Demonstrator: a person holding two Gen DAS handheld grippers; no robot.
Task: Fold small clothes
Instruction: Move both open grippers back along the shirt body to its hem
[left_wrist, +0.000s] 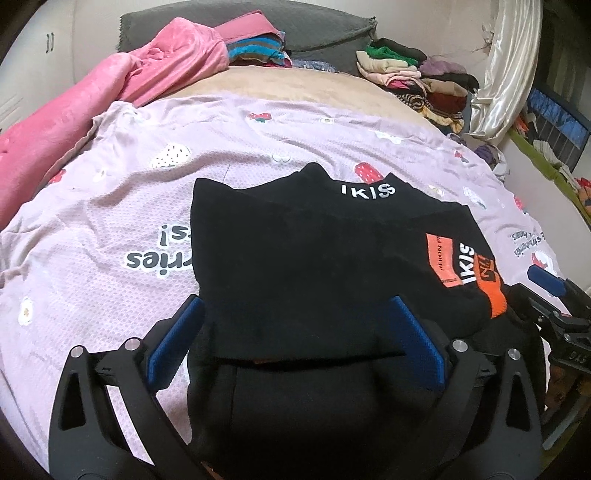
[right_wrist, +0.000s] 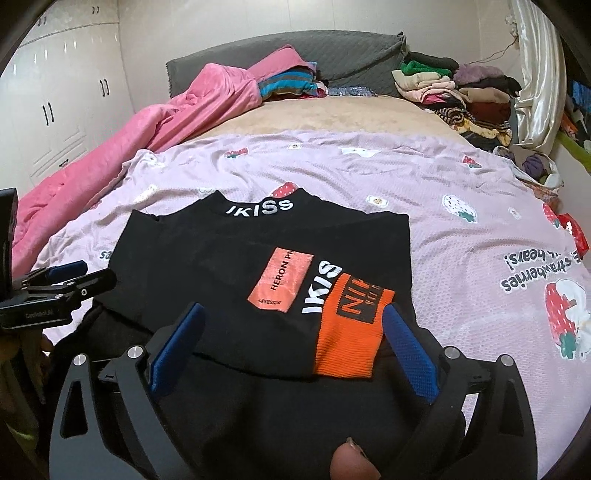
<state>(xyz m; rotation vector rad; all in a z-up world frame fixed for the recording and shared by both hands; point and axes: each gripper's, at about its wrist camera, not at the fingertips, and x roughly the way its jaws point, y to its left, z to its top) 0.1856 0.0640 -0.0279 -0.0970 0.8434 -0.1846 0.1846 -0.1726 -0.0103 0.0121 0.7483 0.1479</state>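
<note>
One black garment with white "IKISS" lettering, one pink-orange patch and one ribbed orange cuff — lying folded on the bed, straight ahead of both tools. Two grippers in view. Left gripper spread wide, blue pads standing either side of the black cloth's near edge, pinching nothing. Right gripper likewise spread wide, pads flanking the orange cuff without pressing it; nothing held. From the left tool, right gripper seen just off to the right; from the right tool, left gripper off to the left.

Beneath the garment, one lilac quilt printed with strawberries and lettering, spread over a beige sheet. Beyond and to the left, one rumpled pink blanket. Far ahead, a grey headboard with one small heap of striped clothes against it — further right, one larger stack of folded clothes. White wardrobe doors left of the right tool; a pale satin curtain at far right.
</note>
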